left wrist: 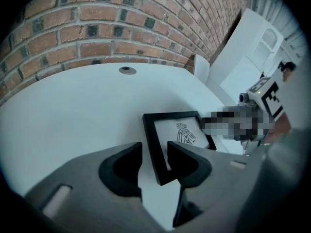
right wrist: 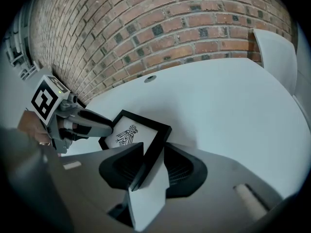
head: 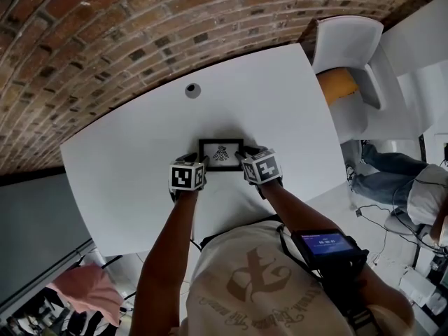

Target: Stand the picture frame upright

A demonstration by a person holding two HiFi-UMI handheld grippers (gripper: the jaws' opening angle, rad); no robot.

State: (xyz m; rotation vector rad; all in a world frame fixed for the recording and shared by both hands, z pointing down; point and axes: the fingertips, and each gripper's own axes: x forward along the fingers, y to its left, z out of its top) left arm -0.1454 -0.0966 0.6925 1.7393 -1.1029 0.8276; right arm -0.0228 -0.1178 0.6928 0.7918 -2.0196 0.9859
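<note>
Black picture frame (head: 221, 154) looked flanked in head view; your gripper views showed left gripper (left wrist: 154, 152), right gripper (right wrist: 153, 152) wide open, straddling its edges.

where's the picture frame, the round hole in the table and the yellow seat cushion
picture frame (head: 221, 154): head view, on the print at its middle
round hole (head: 192, 89): head view, on its dark centre
yellow seat cushion (head: 337, 84): head view, middle of the pad

The picture frame (head: 221, 154) is a small black rectangle around a white sheet with 1 black bird-like drawing. It sits landscape on the white table (head: 126, 166), centred close to the near edge, its face tipped up toward the near side, not fully upright.
</note>
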